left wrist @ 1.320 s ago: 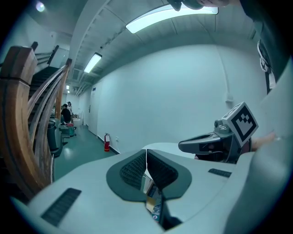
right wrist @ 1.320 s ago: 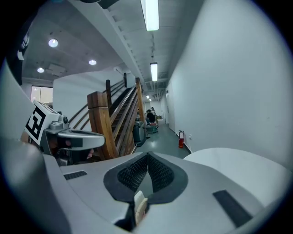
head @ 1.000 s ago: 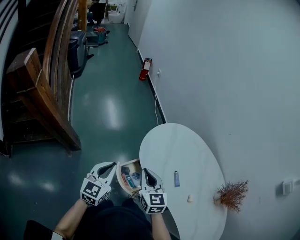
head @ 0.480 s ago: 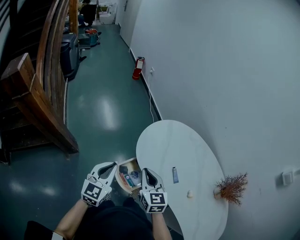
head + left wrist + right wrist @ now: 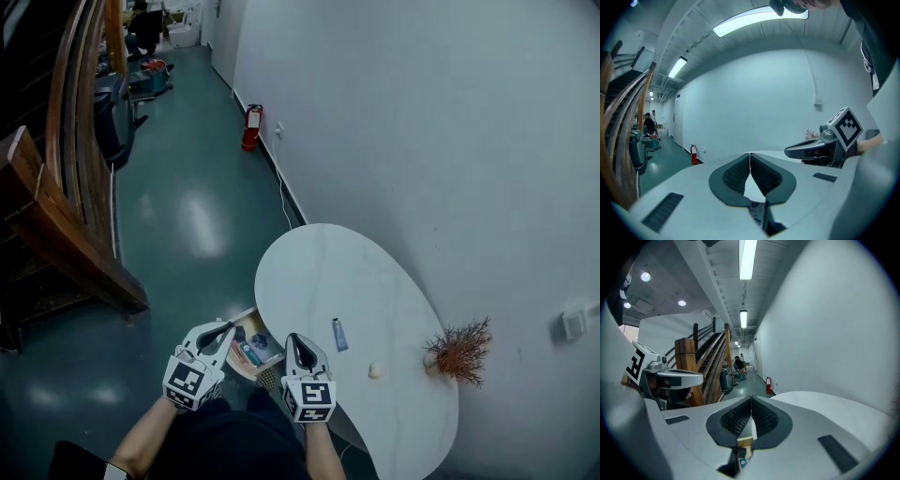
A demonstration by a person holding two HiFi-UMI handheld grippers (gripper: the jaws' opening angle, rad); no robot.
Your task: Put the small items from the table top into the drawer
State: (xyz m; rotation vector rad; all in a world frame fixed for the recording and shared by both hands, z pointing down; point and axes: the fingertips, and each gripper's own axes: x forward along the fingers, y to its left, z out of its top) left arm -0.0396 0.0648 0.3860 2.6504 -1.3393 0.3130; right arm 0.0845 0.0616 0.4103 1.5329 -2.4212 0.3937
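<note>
Blue tube (image 5: 338,335) lies apart from the closed, empty fingers of right gripper (image 5: 292,340) and left gripper (image 5: 226,328).

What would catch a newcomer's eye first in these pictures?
The white oval table against the pale wall stands out, with a small blue tube and a reddish-brown dried sprig towards its near end. At its near left edge an open drawer holds small items, and the left gripper and right gripper hover shut beside it. Down the corridor, a red fire extinguisher stands by the wall.
</note>
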